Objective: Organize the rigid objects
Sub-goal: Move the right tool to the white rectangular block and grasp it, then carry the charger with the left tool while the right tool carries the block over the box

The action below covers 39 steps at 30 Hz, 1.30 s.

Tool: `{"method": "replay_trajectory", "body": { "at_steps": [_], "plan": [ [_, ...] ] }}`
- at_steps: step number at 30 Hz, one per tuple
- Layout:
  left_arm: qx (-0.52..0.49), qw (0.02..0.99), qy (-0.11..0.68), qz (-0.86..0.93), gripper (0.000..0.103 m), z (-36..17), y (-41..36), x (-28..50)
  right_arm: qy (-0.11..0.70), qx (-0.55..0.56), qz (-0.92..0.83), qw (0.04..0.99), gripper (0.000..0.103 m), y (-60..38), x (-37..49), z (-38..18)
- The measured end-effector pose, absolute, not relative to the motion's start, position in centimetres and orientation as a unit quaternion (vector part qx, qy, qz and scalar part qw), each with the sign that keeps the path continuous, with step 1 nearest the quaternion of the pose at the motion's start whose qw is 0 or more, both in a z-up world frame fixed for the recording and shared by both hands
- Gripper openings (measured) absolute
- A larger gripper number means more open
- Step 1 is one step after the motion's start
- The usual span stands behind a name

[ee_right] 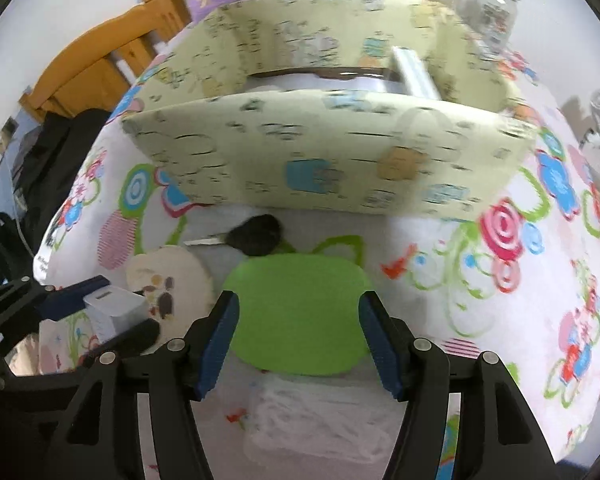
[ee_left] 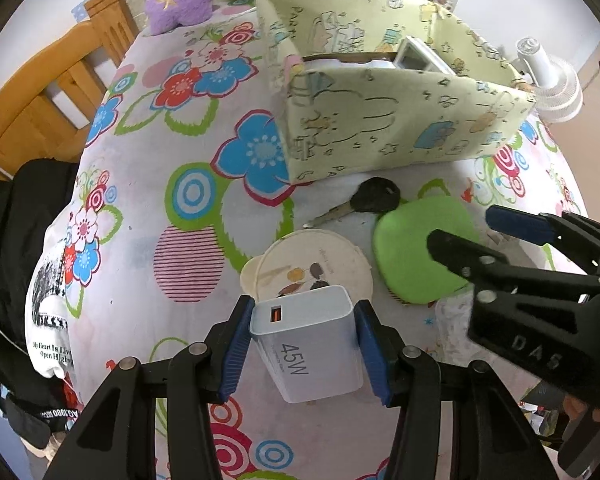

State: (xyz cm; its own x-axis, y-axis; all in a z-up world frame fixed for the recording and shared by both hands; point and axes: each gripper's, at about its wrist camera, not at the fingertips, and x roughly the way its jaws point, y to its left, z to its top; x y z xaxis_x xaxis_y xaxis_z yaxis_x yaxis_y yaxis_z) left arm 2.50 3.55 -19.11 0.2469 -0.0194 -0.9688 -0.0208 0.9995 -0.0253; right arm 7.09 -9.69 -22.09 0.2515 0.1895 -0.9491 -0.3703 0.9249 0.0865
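On the worktop (ee_left: 148,168) the box (ee_left: 400,128) stands behind the green lid (ee_right: 300,312), which lies under and between your right fingers (ee_right: 220,340), parted and untouched by it. Your left fingers (ee_left: 236,352) clench the charger (ee_left: 308,344) over the round lid (ee_left: 300,264).

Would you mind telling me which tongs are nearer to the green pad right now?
Right. The right tongs stand open directly over the green pad, pads either side. The left tongs sit beside it, shut on the white charger.

Key (ee_left: 374,200) before box (ee_left: 404,136), between lid (ee_left: 312,264) and case (ee_left: 416,252).
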Motion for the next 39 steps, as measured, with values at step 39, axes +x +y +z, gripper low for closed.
{"method": "replay_trajectory", "body": {
  "at_steps": [39],
  "plan": [
    [0.001, 0.792, 0.609, -0.044, 0.050, -19.0, -1.7, 5.5, 0.595, -0.045, 0.117, 0.794, 0.050, -16.3, 7.5, -22.9]
  ]
}}
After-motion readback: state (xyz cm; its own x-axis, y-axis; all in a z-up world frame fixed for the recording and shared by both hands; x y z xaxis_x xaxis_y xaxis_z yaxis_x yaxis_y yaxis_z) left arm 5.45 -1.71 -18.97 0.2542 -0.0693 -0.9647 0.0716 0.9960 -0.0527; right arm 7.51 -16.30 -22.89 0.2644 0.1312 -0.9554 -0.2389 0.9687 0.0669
